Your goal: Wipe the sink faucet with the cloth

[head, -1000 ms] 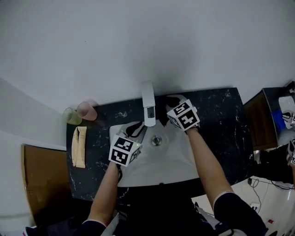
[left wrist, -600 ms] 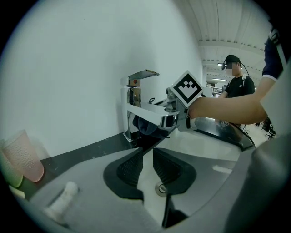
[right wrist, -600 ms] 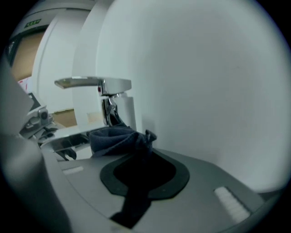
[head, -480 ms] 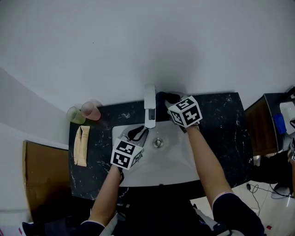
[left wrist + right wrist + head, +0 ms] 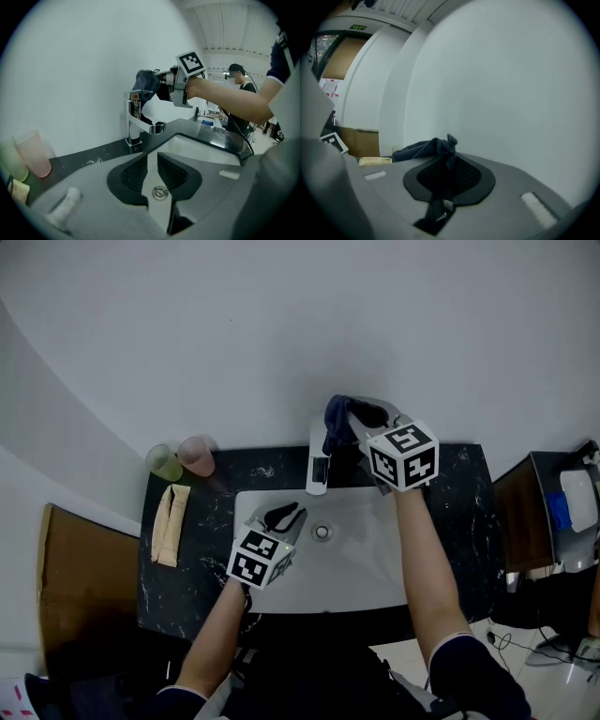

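Black, white-veined stone forms the counter [image 5: 450, 484], the largest item, with one white sink [image 5: 366, 568] set into it directly in front of the faucet [image 5: 319, 470]. The single chrome faucet stands at the back edge of the sink, against the pale wall.

Two grippers are present. The right gripper [image 5: 356, 414] is level with the top of the faucet and just to its right. Its jaws are clenched on the one dark blue cloth [image 5: 146, 82], which bunches out beyond the fingertips. The cloth hangs at the top of the faucet, and whether it touches the metal cannot be told. The left gripper [image 5: 152, 171] is in front of the faucet and slightly to its left, over the sink. Its jaws stand apart with nothing between them, and only the sink floor shows through the gap.

One folded beige towel [image 5: 166, 524] lies on the counter well to the left of the faucet. Two plastic cups stand side by side further back on that same side, one green [image 5: 165, 463] and one pink [image 5: 197, 456]. One round drain [image 5: 322, 532] sits in the sink just in front of the faucet.
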The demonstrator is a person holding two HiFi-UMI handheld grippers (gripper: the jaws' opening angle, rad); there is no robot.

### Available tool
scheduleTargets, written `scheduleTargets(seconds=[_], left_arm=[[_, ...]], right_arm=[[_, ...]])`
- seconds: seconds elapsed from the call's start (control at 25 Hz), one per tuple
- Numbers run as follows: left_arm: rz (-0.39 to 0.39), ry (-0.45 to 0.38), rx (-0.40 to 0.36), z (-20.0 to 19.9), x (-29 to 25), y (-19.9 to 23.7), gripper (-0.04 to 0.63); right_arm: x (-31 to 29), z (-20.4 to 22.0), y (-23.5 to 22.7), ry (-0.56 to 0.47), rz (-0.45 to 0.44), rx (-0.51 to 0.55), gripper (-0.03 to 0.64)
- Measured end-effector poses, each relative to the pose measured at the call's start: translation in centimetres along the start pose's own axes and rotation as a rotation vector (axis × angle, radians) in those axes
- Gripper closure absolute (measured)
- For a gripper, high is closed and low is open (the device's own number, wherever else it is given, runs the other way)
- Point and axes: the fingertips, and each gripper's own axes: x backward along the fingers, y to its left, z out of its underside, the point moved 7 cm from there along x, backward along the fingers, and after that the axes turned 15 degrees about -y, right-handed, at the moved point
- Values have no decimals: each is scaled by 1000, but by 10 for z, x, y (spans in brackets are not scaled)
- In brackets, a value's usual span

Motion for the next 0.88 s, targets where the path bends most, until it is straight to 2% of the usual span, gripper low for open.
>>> scheduleTargets(seconds=[0.12, 0.24, 0.52, 0.88], left_arm=[[0, -4, 9, 2, 7, -3, 526], [-11, -11, 6, 4, 16, -4, 526], [-54, -35, 25, 2, 38, 5, 526], [-22, -96, 2, -19, 40, -14, 538]], right_arm=[[-11, -12, 6, 7, -8, 59, 569], [-24, 1, 4, 68, 15, 85, 569], [-6, 36, -13, 114, 144, -21, 571], [44, 64, 12, 199, 151, -86, 571]])
